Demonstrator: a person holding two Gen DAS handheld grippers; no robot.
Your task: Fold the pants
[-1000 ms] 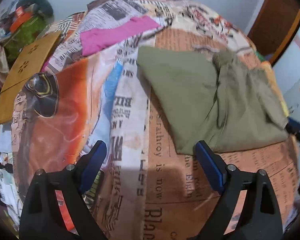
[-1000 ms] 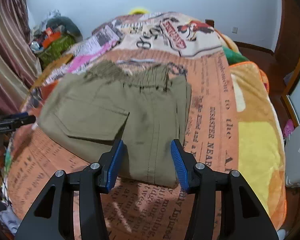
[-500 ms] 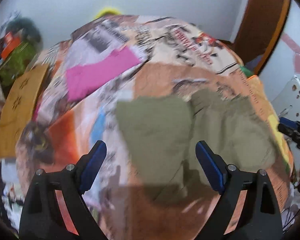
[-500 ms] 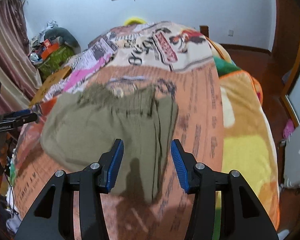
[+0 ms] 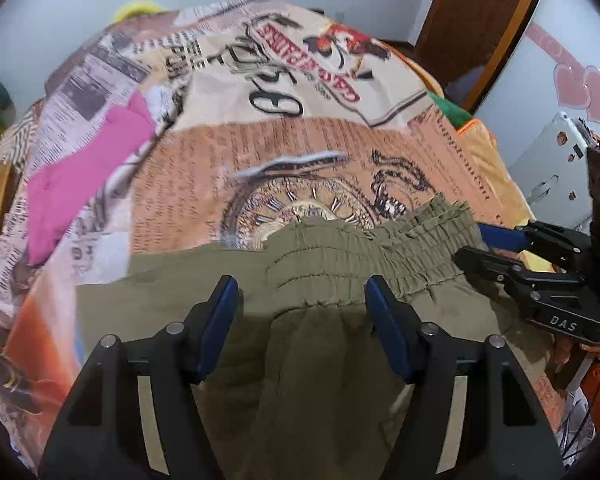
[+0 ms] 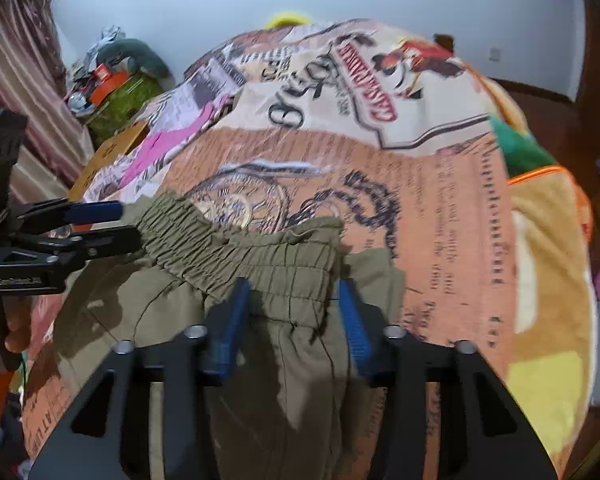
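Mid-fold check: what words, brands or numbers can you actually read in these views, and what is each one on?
"DAS": body of the right gripper, seen from the left wrist view.
Red banner lettering on the bedspread: upside down, too distorted to read.
Bedspread newsprint columns: too small and blurred.
Label on the left gripper: too blurred.

The pants [image 5: 324, 280] under me were plain olive green, their gathered waistband the same shade. My fingers [image 5: 220, 312] wore blue pads on black frames. The bedspread [image 5: 204, 168] carried orange and cream newspaper print with black lettering, and a bright pink cloth [image 5: 84, 176] lay on it.
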